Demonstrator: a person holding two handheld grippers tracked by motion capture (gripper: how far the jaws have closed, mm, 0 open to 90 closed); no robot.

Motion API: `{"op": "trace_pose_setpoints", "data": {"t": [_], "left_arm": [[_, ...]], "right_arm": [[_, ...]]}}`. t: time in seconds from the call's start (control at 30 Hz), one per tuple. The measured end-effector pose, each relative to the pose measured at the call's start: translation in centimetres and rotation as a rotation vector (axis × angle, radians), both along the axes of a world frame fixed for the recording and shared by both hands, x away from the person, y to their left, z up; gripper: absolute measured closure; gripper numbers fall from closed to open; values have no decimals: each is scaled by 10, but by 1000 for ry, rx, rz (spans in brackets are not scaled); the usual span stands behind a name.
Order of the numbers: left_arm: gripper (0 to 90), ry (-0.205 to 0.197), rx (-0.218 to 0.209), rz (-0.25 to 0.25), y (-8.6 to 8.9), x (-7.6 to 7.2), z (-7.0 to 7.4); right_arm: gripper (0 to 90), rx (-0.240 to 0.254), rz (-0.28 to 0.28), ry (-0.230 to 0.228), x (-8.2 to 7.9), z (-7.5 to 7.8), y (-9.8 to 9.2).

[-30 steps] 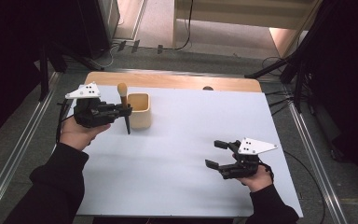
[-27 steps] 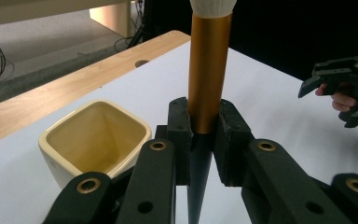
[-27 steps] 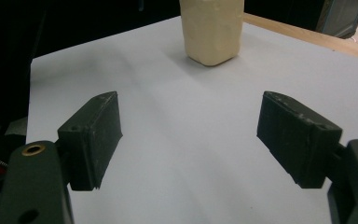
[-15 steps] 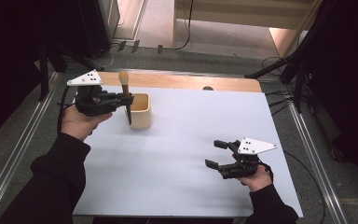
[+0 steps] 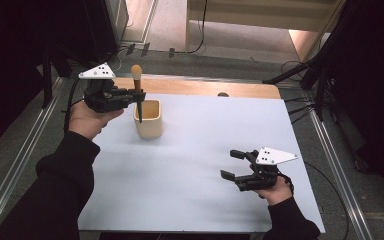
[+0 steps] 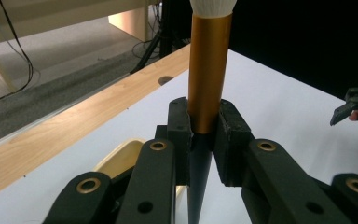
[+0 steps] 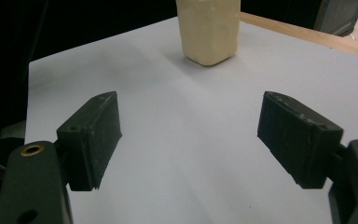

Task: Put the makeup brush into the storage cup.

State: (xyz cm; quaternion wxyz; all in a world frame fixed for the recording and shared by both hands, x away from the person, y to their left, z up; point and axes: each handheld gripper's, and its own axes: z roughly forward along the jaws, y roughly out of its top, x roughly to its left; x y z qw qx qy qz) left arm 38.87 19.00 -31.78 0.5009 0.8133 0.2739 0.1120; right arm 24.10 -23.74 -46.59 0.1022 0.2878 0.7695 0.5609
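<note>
**Gold-handled brush over cup: tip-over risk**

Gold-and-black brush (image 5: 138,95) held upright in left gripper (image 5: 130,95), upper left of high view, jaws clamped at the handle taper. Dark tip sits at mouth of cream cup (image 5: 148,119).

Risks: tip catches rim w/ sideways drift, cup topples; grip on taper may slip.

Right gripper (image 5: 235,165), lower right, jaws wide, empty, too far to steady cup.
</note>
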Motion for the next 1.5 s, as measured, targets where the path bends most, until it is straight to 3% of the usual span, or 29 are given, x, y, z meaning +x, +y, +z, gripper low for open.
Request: {"op": "trace_pose_setpoints", "data": {"t": [0.3, 0.33, 0.63, 0.83, 1.2, 1.5], "left_arm": [[795, -17, -3, 28, 1, 16, 7], [795, -4, -35, 24, 1, 20, 5], [794, -1, -26, 55, -2, 33, -5], [794, -8, -46, 81, -1, 38, -12], [794, 7, -21, 97, -4, 46, -25], [794, 3, -29, 114, -5, 48, -34]], "right_arm": [[222, 9, 2, 7, -1, 1, 0], [222, 10, 1, -1, 0, 1, -1], [222, 21, -4, -1, -1, 1, -2], [222, 24, -3, -1, -1, 2, -2], [222, 22, -3, -6, -1, 1, -3], [222, 21, -7, -10, 0, 2, -3]]}}
